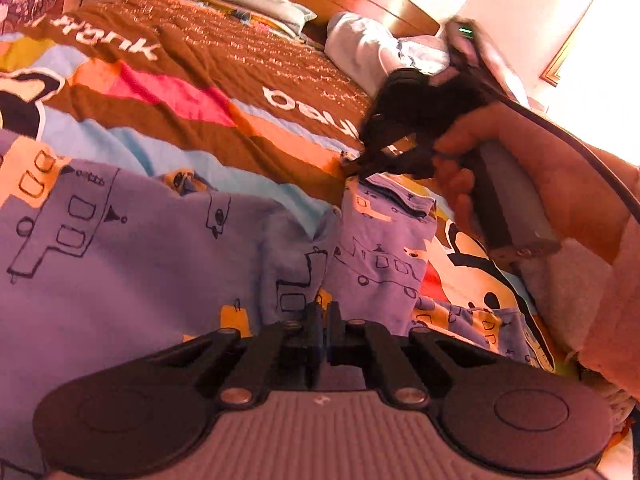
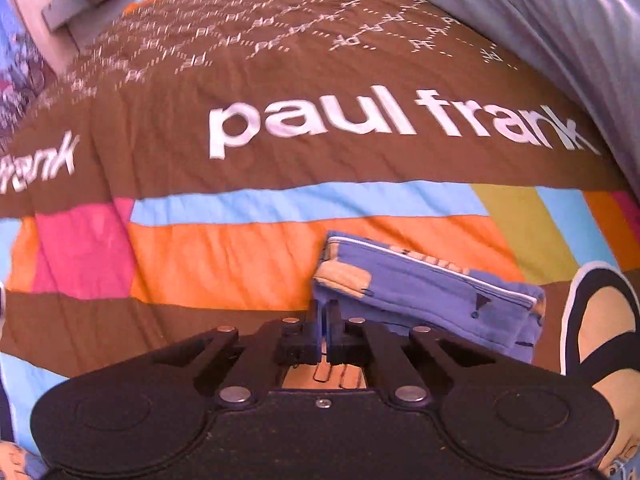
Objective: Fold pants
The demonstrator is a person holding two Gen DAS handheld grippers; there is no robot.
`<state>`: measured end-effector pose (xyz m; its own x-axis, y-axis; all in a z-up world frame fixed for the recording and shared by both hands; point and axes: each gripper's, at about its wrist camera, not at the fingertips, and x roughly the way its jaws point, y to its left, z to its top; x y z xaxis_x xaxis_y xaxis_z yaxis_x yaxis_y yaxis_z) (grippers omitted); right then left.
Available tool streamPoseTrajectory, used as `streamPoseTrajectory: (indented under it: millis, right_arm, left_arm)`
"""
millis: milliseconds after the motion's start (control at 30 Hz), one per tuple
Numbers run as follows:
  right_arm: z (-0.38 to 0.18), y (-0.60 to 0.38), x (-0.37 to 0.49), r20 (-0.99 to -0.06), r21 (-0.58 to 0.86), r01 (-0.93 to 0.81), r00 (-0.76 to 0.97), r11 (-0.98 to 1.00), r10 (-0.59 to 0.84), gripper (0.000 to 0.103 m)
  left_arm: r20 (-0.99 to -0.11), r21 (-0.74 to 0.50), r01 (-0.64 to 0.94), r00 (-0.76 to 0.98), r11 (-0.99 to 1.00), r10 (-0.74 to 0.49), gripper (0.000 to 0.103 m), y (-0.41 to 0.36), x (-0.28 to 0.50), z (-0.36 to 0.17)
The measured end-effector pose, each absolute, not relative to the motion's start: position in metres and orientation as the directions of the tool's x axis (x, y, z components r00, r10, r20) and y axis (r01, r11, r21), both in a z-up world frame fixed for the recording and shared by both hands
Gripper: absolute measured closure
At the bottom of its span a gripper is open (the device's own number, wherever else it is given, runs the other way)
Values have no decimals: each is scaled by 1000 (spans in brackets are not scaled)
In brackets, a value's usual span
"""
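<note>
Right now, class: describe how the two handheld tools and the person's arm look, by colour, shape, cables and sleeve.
Both the left tool and right tool have black linkage fingers on two round black discs, with silver rivets. The left's base is ribbed grey. A black cable trails from the right one; the bare hand shows a pale fuzzy sleeve.

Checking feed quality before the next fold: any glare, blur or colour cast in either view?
Left wrist view: blown-out window glare top right, right gripper motion-blurred, pants sharp, warm pink cast. Right wrist view: evenly lit, bedspread lettering crisp, blur along the left edge, fisheye bending.
</note>
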<state>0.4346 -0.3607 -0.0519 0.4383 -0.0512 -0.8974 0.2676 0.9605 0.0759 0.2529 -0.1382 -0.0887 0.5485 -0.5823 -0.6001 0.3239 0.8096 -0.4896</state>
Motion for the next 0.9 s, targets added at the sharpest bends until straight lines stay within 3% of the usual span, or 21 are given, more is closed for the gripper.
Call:
streamPoseTrajectory:
  millis: [200, 367, 567, 833, 900]
  right_arm:
    - [-4, -402, 378, -754, 243, 267, 656, 932, 9, 103]
    - [44, -432, 291, -633, 267, 255, 774, 929, -30, 103]
    - [53, -470, 175, -603, 375, 324, 797, 869, -37, 103]
    - [-38, -508, 85, -669, 567, 505, 743, 651, 6, 102]
    - [-52, -507, 78, -654, 584, 494, 756, 644, 14, 94]
  left_arm:
    - [-507, -400, 445, 621, 801, -598, 103, -140, 232, -69]
    - [-416, -337, 584, 611, 739, -673, 103, -145, 205, -50]
    - [-481, -174, 695, 558, 698, -676, 103, -169, 173, -39]
    - [-629, 48, 752, 534, 658, -564, 103, -202, 149, -41]
    - [-656, 83, 757, 531, 648, -536, 103, -207, 146, -43]
